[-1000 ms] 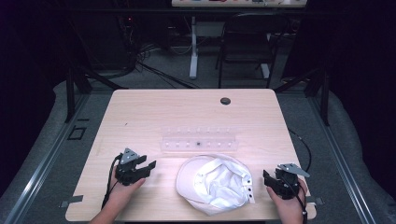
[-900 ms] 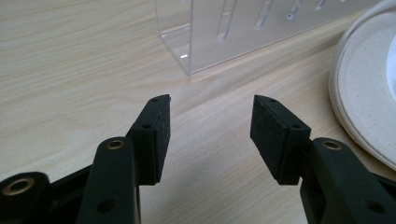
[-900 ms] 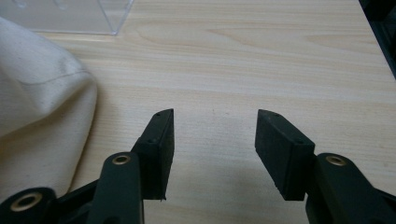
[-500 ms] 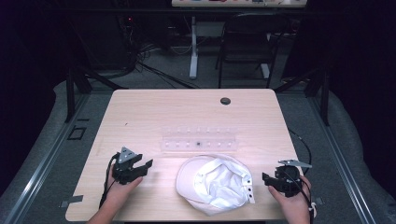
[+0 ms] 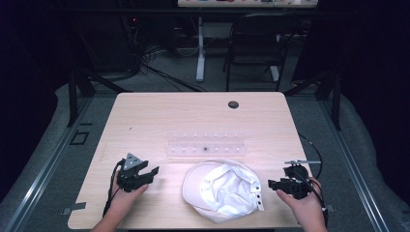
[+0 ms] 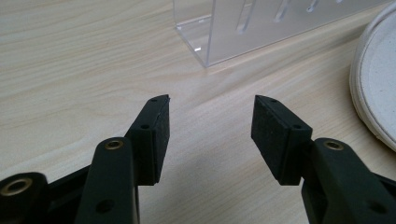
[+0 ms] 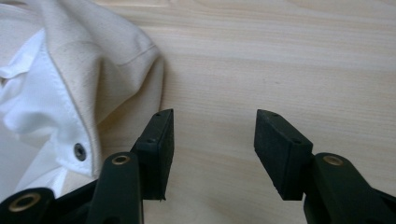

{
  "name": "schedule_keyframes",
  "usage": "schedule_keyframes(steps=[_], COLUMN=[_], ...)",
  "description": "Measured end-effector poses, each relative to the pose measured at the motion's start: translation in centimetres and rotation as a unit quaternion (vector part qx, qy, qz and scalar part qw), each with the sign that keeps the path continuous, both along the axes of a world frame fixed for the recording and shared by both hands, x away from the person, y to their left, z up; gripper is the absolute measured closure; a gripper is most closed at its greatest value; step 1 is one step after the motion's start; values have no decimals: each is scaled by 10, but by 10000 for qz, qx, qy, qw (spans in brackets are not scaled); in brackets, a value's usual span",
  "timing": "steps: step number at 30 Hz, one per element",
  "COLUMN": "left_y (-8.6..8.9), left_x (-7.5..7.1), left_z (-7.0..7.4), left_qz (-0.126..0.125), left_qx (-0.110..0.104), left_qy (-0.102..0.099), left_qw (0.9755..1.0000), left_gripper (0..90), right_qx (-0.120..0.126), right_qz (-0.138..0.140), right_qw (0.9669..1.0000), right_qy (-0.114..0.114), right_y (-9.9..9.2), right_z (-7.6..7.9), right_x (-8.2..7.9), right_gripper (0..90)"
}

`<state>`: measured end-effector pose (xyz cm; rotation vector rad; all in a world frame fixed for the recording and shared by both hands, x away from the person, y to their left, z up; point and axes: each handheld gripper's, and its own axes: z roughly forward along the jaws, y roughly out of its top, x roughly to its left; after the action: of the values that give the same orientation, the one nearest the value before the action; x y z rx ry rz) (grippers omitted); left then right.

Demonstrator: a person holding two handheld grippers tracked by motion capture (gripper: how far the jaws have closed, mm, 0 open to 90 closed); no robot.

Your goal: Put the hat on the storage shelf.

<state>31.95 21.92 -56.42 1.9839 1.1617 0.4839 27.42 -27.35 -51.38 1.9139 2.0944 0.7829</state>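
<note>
We see our right gripper [image 5: 276, 184] a bit higher than before beside the cap [image 5: 223, 191]; both grippers, the left gripper [image 5: 151, 175] too, keep spread, empty jaws.

high view: above, looking forward-down | gripper views: low, close — all share table [image 5: 159, 121]

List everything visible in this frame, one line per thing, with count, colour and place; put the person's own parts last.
Light wooden table: one, pale wood, centre of the high view.
White fabric cap, upside down: one, white, near edge of the table between the two grippers.
Clear plastic rack with a row of slots: one, transparent, mid-table just beyond the cap.
Round dark hole: one, black, far side of the tabletop.
Black chair: one, behind the table.
Left gripper: one, black, fingers open over bare wood.
Right gripper: one, black, fingers open beside the cap.
Hands: two, at the bottom edge.
</note>
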Motion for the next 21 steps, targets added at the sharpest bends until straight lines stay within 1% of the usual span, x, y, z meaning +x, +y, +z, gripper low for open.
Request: schedule_keyframes(steps=[2,3,7,9,10,11,12,14,16,21], left_y=[0,0,0,0,0,0,0,0,0,-1], left_x=[0,0,0,0,0,0,0,0,0,0], left_z=[0,0,0,0,0,0,0,-1,0,-1], left_qz=[17,4,37,49,52,57,59,63,58,58], left_qx=[2,10,26,49,53,43,47,57,64,76], left_qy=[19,42,18,24,33,34,36,35,30,34], left_qw=[10000,10000,10000,10000,10000,10000,10000,10000,10000,9999], left_gripper=[473,474,475,475,475,475,475,475,475,475], right_qx=[102,126,195,343,372,454,521,598,732,733], right_qz=[64,91,195,242,275,278,245,278,297,349], right_qw=[9999,9998,9992,9985,9981,9975,9972,9963,9948,9938], right_qy=[121,155,276,349,409,469,472,553,647,759], right_y=[0,1,1,1,0,0,0,-1,-2,3], right_z=[2,2,5,7,9,10,11,13,14,15], right_x=[0,0,0,1,1,1,1,1,2,3], right_gripper=[482,482,480,479,479,479,479,479,475,474])
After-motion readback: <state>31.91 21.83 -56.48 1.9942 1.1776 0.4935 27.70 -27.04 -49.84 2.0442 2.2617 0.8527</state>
